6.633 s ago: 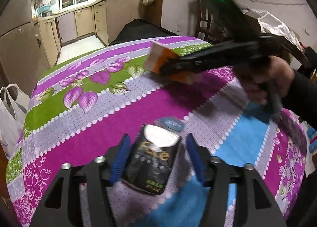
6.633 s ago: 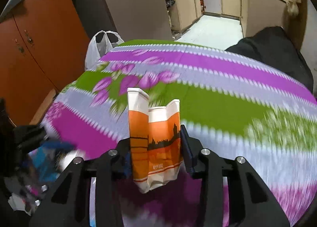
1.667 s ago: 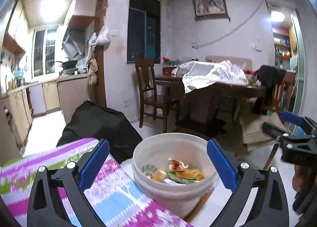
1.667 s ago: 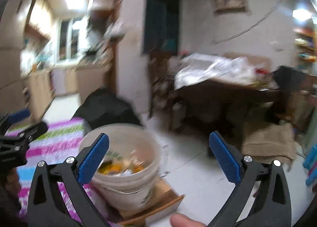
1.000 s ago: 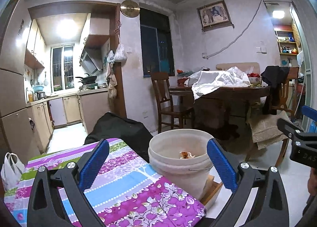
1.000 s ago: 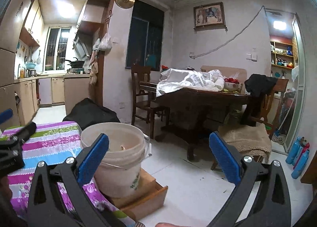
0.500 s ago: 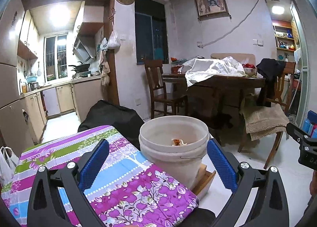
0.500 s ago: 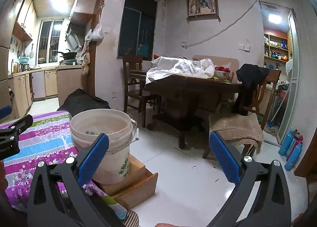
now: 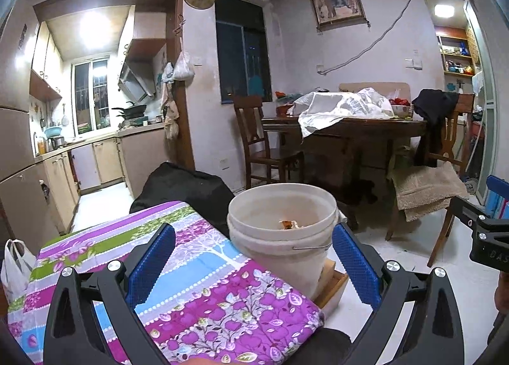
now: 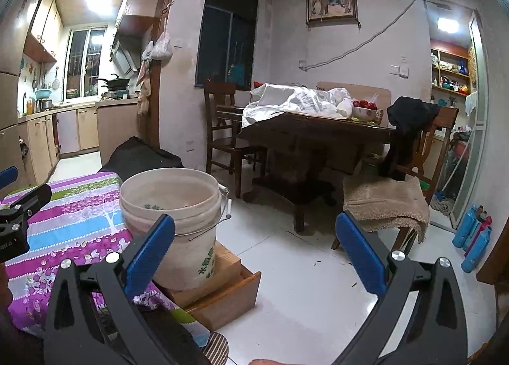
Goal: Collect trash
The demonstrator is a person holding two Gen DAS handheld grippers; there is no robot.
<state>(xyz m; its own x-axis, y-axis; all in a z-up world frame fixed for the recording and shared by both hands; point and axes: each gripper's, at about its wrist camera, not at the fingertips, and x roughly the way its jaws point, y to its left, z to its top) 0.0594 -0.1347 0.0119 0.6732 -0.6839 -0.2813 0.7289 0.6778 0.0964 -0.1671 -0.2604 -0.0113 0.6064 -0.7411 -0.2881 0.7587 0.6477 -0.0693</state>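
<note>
White bucket [image 9: 280, 237] stands upright, mouth up; both grippers' jaws apart, empty

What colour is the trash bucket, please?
The bucket is off-white with green print, clearest in the right wrist view.

one bucket [image 9: 280, 237], two hand-held grippers [image 9: 254, 266]
</note>
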